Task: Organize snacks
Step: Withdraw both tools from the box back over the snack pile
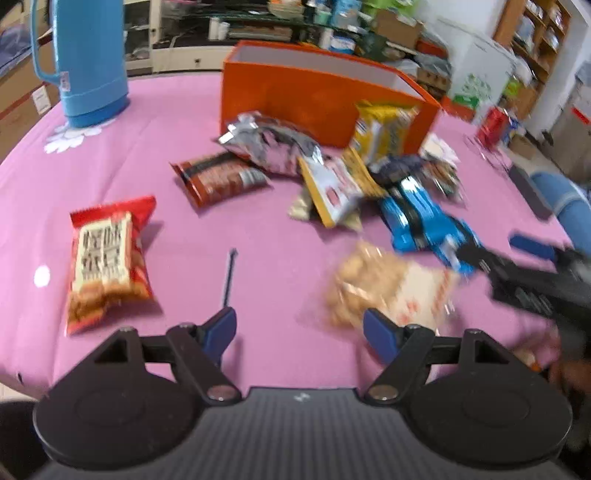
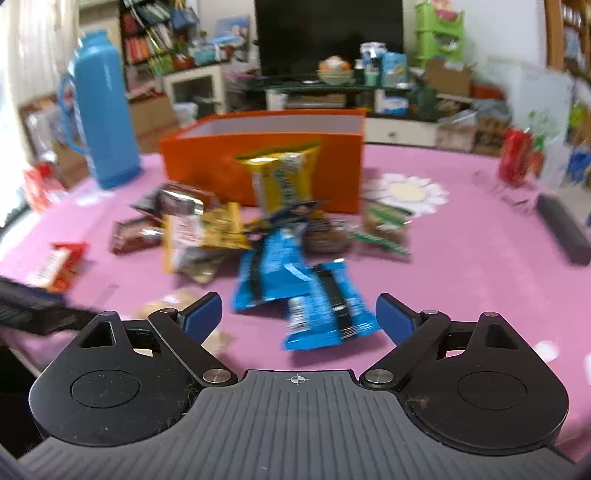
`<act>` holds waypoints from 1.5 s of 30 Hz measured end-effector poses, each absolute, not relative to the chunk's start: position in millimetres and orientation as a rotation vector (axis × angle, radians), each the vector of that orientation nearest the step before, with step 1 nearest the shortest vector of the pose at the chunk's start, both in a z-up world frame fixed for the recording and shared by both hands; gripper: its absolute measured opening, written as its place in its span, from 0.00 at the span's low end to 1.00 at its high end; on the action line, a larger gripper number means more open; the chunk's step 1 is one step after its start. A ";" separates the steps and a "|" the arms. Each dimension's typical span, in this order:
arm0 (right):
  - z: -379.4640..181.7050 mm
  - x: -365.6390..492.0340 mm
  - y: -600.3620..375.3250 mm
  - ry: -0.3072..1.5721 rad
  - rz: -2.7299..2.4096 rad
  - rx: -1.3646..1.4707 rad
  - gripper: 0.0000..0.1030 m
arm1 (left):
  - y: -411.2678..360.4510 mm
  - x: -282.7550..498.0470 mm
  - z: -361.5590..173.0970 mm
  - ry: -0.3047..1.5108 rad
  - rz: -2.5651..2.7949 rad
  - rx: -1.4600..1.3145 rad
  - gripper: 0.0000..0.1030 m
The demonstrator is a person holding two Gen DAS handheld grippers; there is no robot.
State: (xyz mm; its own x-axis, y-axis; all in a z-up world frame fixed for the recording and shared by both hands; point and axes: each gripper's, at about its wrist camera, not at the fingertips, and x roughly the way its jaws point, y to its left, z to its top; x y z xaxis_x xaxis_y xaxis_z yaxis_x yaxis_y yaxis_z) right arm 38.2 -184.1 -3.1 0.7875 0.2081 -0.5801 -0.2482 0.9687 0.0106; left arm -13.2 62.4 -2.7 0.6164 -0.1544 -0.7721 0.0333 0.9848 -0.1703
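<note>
Orange box, blue packets, pink tablecloth (white daisy print), blue flask

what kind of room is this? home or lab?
Most likely a lived-in home living room, not a lab. A dark TV sits on a cluttered stand, a pink cloth with a flower print covers the table, and a blue thermos stands beside the orange box and scattered snack packets.

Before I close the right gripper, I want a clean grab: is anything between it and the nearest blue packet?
Nothing visible. The right gripper is open, and the nearest blue packet lies on the pink tablecloth just ahead, overlapped by a second blue packet beyond.
</note>
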 end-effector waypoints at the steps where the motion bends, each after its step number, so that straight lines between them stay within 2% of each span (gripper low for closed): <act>1: -4.3 40.4 -182.1 0.619 0.230 -0.090 0.78 | 57.7 -15.0 -5.5 0.907 -0.119 -0.141 0.74; 5: -18.3 44.8 -170.8 0.702 0.261 -0.129 0.77 | 50.7 -15.6 -14.4 0.929 -0.139 -0.147 0.74; 18: -24.9 33.4 -130.9 0.707 0.398 -0.146 0.81 | 89.6 -11.4 -7.4 0.905 -0.074 -0.325 0.75; 24: -3.1 40.6 -176.2 0.647 0.311 -0.042 0.81 | 57.5 -5.7 -0.6 0.883 -0.110 -0.201 0.78; 32: -8.9 74.9 -200.0 0.776 0.397 -0.075 0.82 | 27.8 -9.3 4.1 0.832 -0.032 -0.020 0.82; 40: -14.9 80.5 -199.3 0.742 0.388 -0.034 0.84 | 45.2 -13.9 4.0 0.913 -0.055 -0.327 0.82; 45: -17.0 82.3 -213.3 0.745 0.355 0.036 0.84 | 40.9 -1.3 -9.8 0.969 -0.003 -0.373 0.81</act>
State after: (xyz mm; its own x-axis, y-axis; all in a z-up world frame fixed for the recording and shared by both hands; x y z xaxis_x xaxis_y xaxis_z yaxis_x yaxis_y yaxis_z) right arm 82.3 -213.3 -17.0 0.6784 0.3284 -0.6572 -0.3028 0.9400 0.1572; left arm -1.3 40.9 -9.8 0.5711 -0.1674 -0.8037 -0.1630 0.9364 -0.3109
